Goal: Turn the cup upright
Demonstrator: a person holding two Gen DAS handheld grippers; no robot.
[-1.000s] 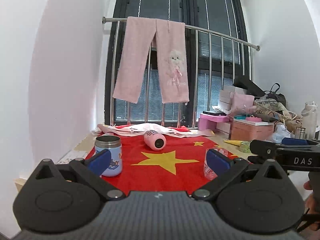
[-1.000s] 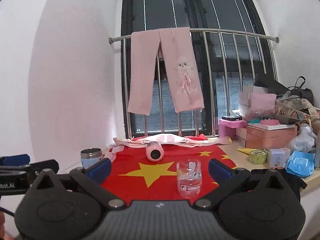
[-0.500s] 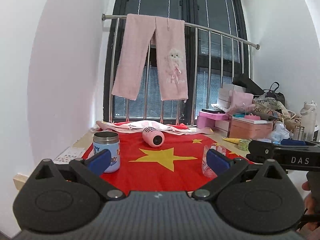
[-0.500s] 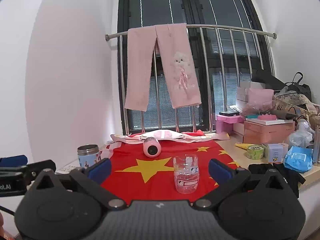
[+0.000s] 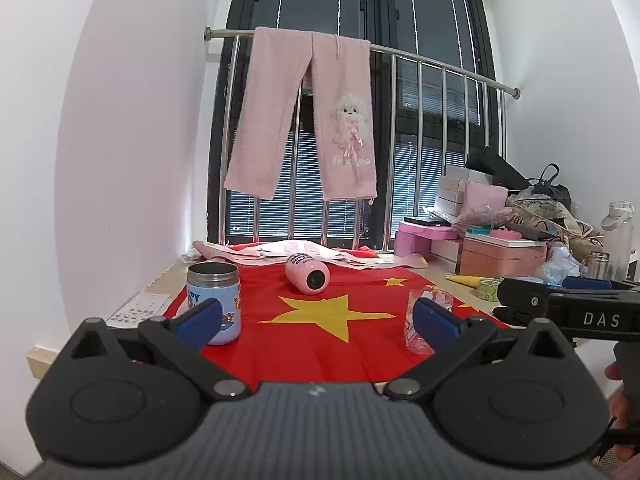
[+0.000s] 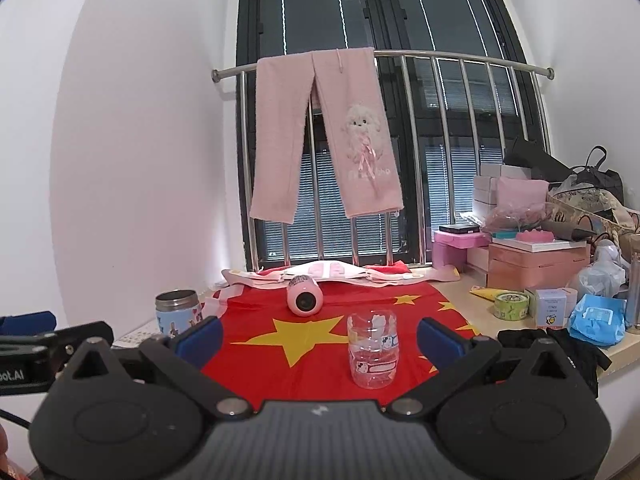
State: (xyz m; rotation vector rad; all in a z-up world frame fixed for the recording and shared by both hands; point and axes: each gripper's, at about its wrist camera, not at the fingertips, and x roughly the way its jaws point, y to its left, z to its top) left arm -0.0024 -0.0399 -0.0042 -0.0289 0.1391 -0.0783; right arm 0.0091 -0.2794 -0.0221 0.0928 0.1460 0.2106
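A pink cup (image 5: 307, 279) lies on its side at the far end of the red flag cloth (image 5: 304, 340), its round end facing me; it also shows in the right wrist view (image 6: 303, 300). A blue cup with a steel rim (image 5: 213, 302) stands upright at the left (image 6: 177, 312). A clear plastic cup (image 6: 373, 354) stands mouth down at the near right (image 5: 424, 320). My left gripper (image 5: 318, 322) is open and empty, well short of the cups. My right gripper (image 6: 320, 338) is open and empty, in front of the clear cup.
Pink trousers (image 6: 324, 136) hang on a steel rail (image 6: 460, 56) before the window. Boxes, bags and a tape roll (image 6: 511, 305) crowd the right of the counter. A white wall (image 5: 120, 160) bounds the left side. The counter's front edge is just ahead.
Both grippers have pulled back and dropped a little, so the cups sit lower and farther in view. Both stay open. No object has moved.
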